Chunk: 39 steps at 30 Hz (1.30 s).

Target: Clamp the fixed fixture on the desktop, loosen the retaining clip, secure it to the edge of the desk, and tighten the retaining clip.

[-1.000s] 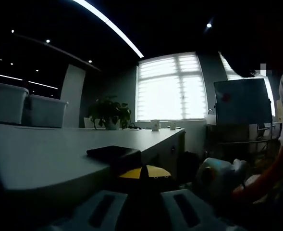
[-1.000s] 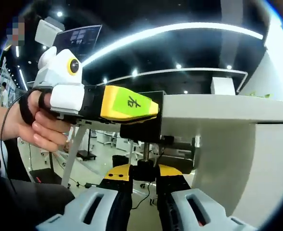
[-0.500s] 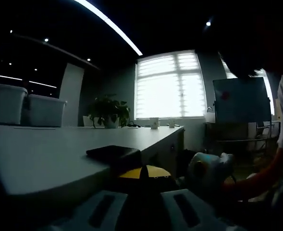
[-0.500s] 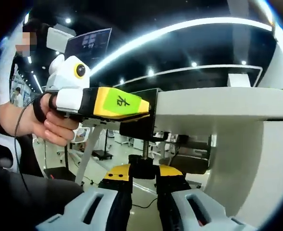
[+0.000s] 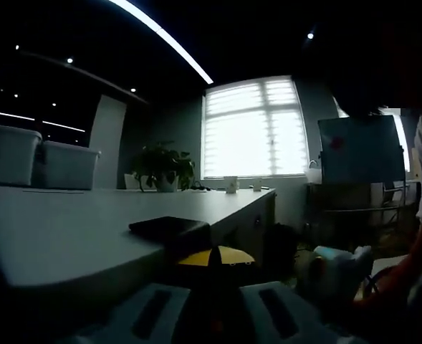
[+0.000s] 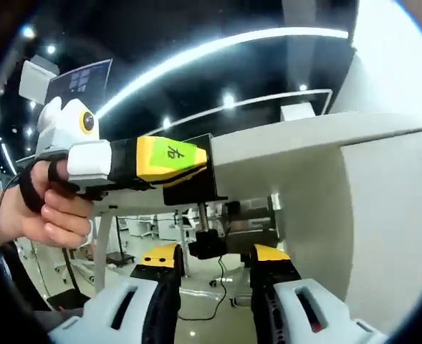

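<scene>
Right gripper view: my right gripper (image 6: pixel 214 266) straddles the screw knob (image 6: pixel 205 249) unclosed, directly under the fixture (image 6: pixel 200 175) gripped by my left gripper (image 6: pixel 171 160).

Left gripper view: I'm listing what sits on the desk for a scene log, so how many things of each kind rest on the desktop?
Storage bins: 2
Potted plant: 1
Cups: 2
Black clamp fixture: 1
Total: 6
</scene>
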{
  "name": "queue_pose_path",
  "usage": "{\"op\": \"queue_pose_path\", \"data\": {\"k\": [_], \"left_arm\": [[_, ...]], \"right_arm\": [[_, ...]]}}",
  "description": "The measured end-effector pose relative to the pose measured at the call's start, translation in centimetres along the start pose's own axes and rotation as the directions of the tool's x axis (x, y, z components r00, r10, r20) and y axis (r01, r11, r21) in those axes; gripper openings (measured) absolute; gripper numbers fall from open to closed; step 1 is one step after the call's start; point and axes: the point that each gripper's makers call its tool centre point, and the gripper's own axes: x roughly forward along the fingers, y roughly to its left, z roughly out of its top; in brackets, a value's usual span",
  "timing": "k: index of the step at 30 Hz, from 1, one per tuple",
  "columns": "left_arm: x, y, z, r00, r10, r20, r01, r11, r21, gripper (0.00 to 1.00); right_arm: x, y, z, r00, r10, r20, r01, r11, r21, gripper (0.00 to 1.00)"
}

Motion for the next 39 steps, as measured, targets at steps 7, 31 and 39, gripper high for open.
{"op": "queue_pose_path", "data": {"k": [7, 31, 39], "left_arm": [[0.0, 0.1, 0.0, 1.000, 0.010, 0.010, -0.010, 1.000, -0.005, 0.01], [-0.3, 0.1, 0.0, 1.000, 0.019, 0.007, -0.019, 1.000, -0.010, 0.01], [-0.4, 0.1, 0.0, 1.000, 0.018, 0.011, -0.018, 1.000, -0.015, 0.01]], "right_arm": [[1.9, 0.5, -0.4, 0.997, -0.071, -0.006, 0.071, 0.997, 0.016, 0.37], [2.8, 1.5, 0.9, 0.996, 0.084, 0.029, -0.078, 0.986, -0.147, 0.25], [2.8, 1.7, 0.5, 0.967, 0.255, 0.007, -0.251, 0.954, -0.163, 0.24]]}}
